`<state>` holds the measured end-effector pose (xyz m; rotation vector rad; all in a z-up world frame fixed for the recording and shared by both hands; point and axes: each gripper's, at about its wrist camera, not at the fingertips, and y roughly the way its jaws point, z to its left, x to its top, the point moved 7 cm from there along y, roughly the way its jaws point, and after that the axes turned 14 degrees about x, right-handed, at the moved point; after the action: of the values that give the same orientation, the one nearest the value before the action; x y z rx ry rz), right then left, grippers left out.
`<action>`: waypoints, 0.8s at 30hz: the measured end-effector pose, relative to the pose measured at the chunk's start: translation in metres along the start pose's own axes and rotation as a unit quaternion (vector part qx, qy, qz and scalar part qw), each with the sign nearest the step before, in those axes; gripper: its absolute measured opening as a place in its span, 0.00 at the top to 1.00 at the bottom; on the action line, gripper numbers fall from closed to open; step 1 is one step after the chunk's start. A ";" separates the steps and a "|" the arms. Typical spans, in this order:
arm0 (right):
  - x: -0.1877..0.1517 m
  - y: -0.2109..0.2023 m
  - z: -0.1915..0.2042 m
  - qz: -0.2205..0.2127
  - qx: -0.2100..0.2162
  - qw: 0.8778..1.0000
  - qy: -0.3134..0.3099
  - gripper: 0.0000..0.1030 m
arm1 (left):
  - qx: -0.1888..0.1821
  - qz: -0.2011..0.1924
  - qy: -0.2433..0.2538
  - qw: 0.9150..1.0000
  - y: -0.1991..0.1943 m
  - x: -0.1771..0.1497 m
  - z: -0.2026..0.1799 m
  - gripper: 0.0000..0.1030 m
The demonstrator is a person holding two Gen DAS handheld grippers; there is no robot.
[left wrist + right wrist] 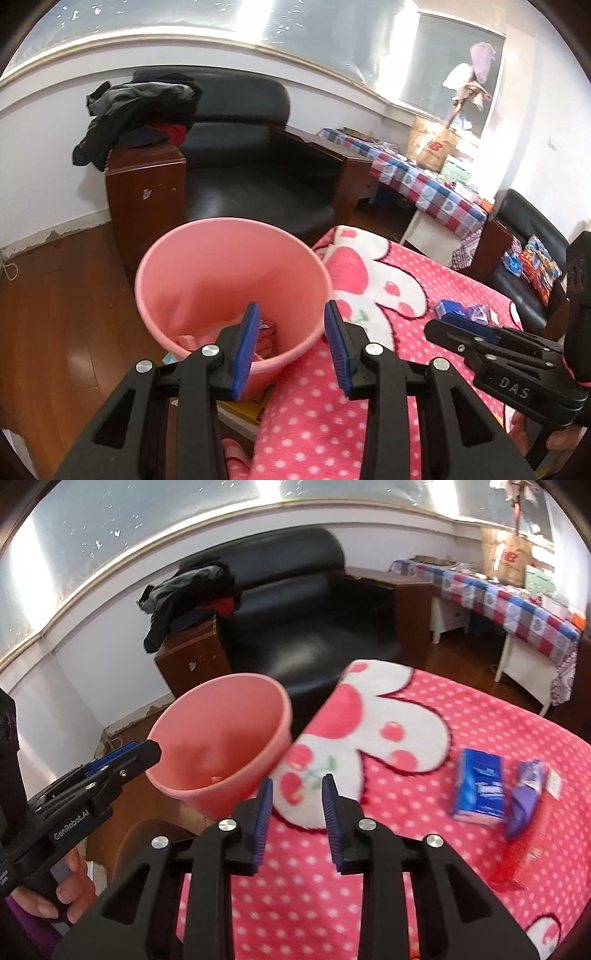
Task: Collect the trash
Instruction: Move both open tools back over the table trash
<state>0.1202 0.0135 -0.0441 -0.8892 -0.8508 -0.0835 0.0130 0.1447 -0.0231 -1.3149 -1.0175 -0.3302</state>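
Note:
A pink plastic bin (221,273) stands beside the pink polka-dot blanket (325,417), with pink scraps (199,338) lying at its bottom. My left gripper (290,347) is open and empty, over the bin's near rim. My right gripper (295,812) is open and empty above the blanket, just right of the bin (229,738). On the blanket lie a blue tissue pack (480,786), a purple wrapper (524,797) and a red wrapper (517,860). The left wrist view shows the right gripper (454,321) near the blue pack (448,306).
A black leather armchair (251,162) with dark clothes (136,110) on its wooden arm stands behind the bin. A table with a checked cloth (424,184) stands at the right. A second black chair (532,243) holds colourful packets. The floor (55,314) is wood.

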 end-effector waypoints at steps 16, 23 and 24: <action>-0.054 -0.068 -0.049 -0.021 -0.070 0.997 0.028 0.72 | -0.089 0.007 0.080 0.993 -0.030 -0.033 -0.080 0.55; -0.086 -0.112 -0.088 -0.041 -0.116 0.990 0.071 0.72 | -0.148 0.023 0.135 0.980 -0.046 -0.063 -0.124 0.55; -0.090 -0.119 -0.093 -0.045 -0.122 0.988 0.078 0.72 | -0.153 0.025 0.139 0.978 -0.047 -0.066 -0.127 0.55</action>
<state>0.0694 -0.1543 -0.0597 -1.0596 -0.7439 -0.3374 -0.0033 -0.0049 -0.0333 -1.5174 -0.7138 -0.6333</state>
